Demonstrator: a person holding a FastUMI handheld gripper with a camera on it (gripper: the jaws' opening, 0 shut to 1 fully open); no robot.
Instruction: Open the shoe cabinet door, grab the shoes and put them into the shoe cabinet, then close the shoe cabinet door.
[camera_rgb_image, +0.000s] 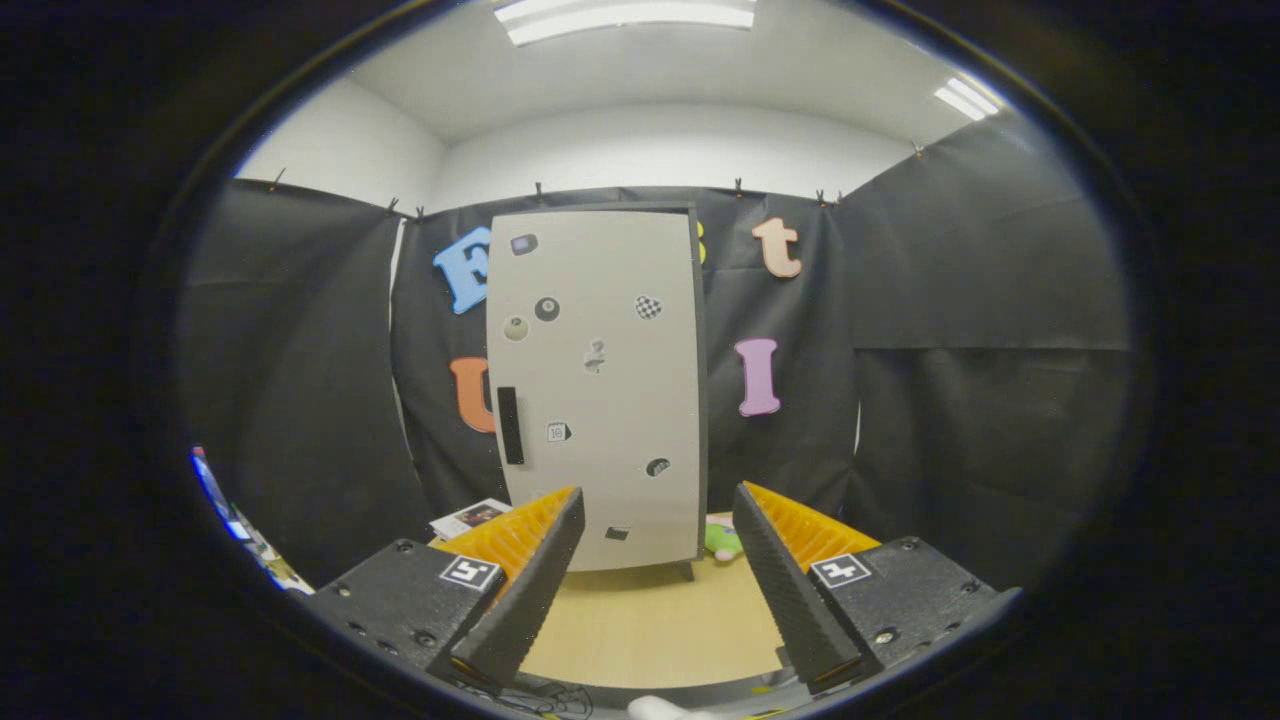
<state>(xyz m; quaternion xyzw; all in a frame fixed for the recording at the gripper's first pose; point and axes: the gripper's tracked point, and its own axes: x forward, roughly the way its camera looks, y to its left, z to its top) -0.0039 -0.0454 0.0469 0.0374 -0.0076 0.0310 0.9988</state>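
A tall pale shoe cabinet (600, 390) stands beyond my fingers on a light wooden floor (650, 625), its door shut. The door carries several small stickers and a dark vertical handle (510, 425) near its left edge. A small green shoe (722, 540) lies on the floor at the cabinet's lower right corner, partly hidden behind my right finger. My gripper (660, 520) is open, its two fingers spread wide and holding nothing, well short of the cabinet.
Black cloth walls close in the booth on the left, back and right. A magazine or booklet (470, 517) lies on the floor left of the cabinet's base. Bare wooden floor stretches between my fingers and the cabinet.
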